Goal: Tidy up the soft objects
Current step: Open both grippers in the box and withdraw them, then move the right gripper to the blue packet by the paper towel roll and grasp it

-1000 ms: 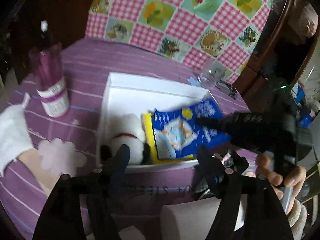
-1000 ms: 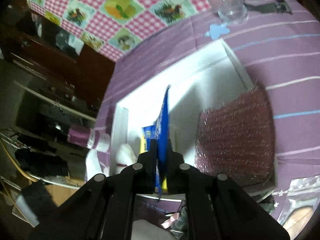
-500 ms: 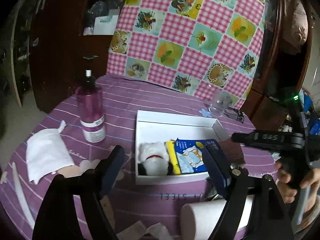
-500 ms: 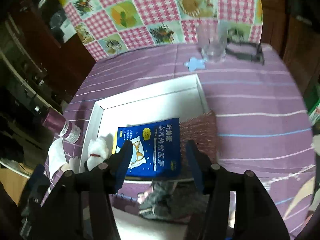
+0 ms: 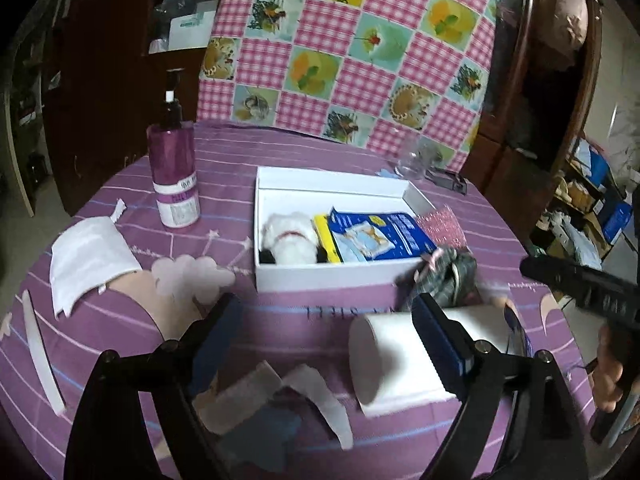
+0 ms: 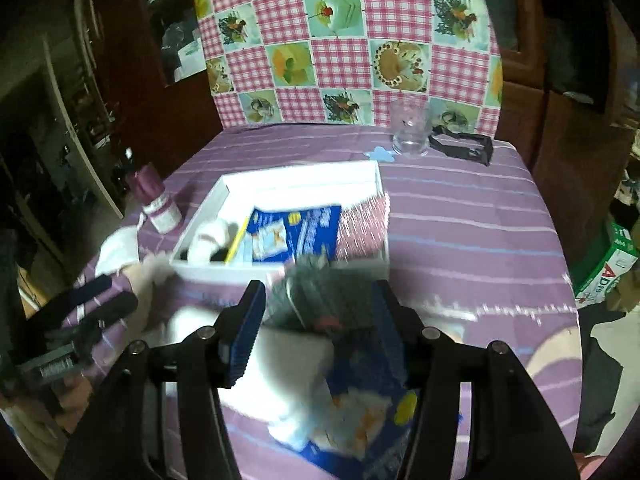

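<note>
A white box (image 5: 320,278) (image 6: 280,272) on the purple table holds a white plush toy (image 5: 290,240) (image 6: 206,242), a blue packet (image 5: 380,234) (image 6: 292,232) and a pink glittery pad (image 5: 440,226) (image 6: 366,226). A grey plaid cloth bundle (image 5: 444,276) (image 6: 316,300) lies in front of the box. My left gripper (image 5: 324,332) is open and empty above a white roll (image 5: 396,360). My right gripper (image 6: 320,316) is open, its jaws either side of the grey bundle, above another blue packet (image 6: 360,412). The right gripper shows at the edge of the left view (image 5: 580,288).
A purple pump bottle (image 5: 173,176) (image 6: 158,204) stands left of the box. A white pouch (image 5: 88,256), a pink cloud-shaped pad (image 5: 192,276) and paper scraps (image 5: 280,396) lie near the front. A glass (image 6: 410,134) and a black clip (image 6: 460,146) sit at the back.
My right gripper let go of the blue packet in the box, opened and pulled back over the grey bundle. My left gripper drew back and up from the box.
</note>
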Available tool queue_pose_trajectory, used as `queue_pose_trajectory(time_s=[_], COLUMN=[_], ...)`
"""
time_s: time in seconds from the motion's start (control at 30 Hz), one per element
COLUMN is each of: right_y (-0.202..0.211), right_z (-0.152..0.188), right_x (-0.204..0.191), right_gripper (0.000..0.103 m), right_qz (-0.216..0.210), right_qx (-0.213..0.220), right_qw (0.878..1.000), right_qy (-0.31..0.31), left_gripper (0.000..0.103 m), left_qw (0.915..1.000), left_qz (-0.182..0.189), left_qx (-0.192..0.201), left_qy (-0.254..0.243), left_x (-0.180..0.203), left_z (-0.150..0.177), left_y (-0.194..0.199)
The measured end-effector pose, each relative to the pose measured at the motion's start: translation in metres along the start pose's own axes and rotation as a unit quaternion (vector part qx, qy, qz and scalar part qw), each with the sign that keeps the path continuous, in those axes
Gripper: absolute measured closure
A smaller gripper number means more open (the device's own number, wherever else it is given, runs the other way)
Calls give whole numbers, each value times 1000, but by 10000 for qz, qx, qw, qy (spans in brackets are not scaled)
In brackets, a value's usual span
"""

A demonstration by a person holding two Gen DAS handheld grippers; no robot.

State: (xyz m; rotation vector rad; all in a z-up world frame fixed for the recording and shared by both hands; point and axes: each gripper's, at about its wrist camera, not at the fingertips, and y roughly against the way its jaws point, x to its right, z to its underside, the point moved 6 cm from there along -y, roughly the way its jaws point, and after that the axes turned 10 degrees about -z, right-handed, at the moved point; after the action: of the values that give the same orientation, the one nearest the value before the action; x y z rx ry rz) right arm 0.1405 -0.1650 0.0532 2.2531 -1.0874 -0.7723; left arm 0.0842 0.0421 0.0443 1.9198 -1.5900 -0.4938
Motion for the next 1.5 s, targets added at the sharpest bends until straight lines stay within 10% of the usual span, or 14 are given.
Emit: queue_pose_trajectory(time_s=[0.67,1.1,1.5], right_y=[-16,-27,-31], right_z=[106,118,118], right_x=[14,-4,-6], right_gripper=[45,10,2], right_qz=[197,500,498], right_qx=[-886,-1014,-1081], right_qw=[9958,9910,9902], right_qy=[139,714,725], left_gripper=[15,15,15], left_qw=[9968,9925,9897], left_qz=[41,-194,-146], left_qx=[-171,-798,-1097], left_qy=[-782,-901,-912], left_x=[35,34,36], left_z=[71,90,98], left_y=[9,-16,-25])
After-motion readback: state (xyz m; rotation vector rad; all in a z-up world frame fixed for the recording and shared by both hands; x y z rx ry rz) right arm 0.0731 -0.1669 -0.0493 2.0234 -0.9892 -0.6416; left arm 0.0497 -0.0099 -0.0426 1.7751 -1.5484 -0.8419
